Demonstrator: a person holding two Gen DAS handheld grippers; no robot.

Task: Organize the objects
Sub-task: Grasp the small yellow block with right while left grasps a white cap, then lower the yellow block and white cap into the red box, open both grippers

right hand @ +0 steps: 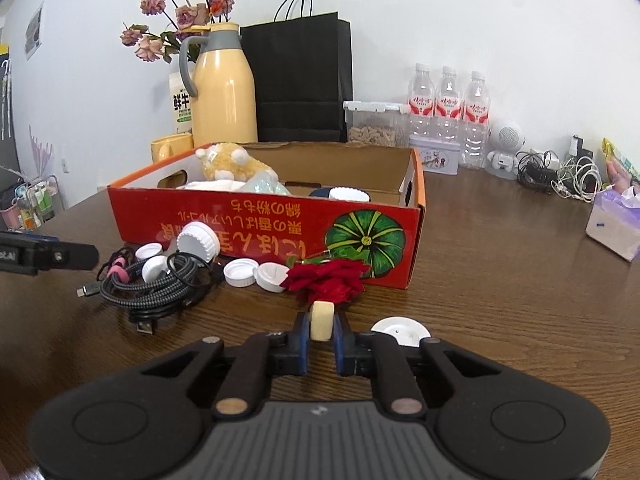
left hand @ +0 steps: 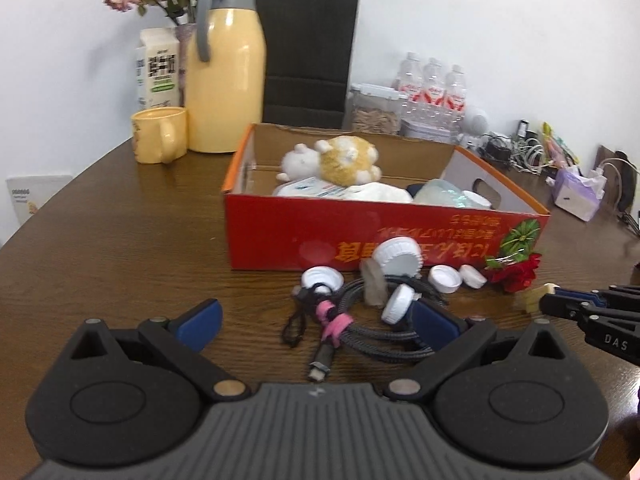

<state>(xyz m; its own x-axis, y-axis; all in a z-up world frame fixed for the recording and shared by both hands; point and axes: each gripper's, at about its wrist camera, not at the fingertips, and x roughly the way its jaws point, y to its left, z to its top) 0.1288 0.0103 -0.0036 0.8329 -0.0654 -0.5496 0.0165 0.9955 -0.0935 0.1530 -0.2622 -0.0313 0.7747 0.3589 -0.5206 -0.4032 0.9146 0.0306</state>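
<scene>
A red cardboard box [left hand: 400,236] [right hand: 248,224] stands on the brown table and holds a plush toy [left hand: 344,158] [right hand: 234,162], packets and a jar. In front of it lie several white caps [left hand: 400,258] [right hand: 198,240], a coiled black cable [left hand: 384,332] [right hand: 160,284] and a red rose [left hand: 516,274] [right hand: 330,278]. My left gripper [left hand: 316,326] is open, low over the cable. My right gripper [right hand: 322,326] is shut on a small cream round block [right hand: 322,320], just in front of the rose; it shows at the right edge of the left wrist view [left hand: 538,300].
A yellow thermos [left hand: 226,76] [right hand: 224,92], yellow mug [left hand: 160,134], milk carton [left hand: 158,68], black paper bag [right hand: 298,76], food container [right hand: 374,122], three water bottles [right hand: 448,104], tangled chargers [right hand: 560,174] and a tissue box [right hand: 614,222] line the back. A white disc [right hand: 400,330] lies beside my right gripper.
</scene>
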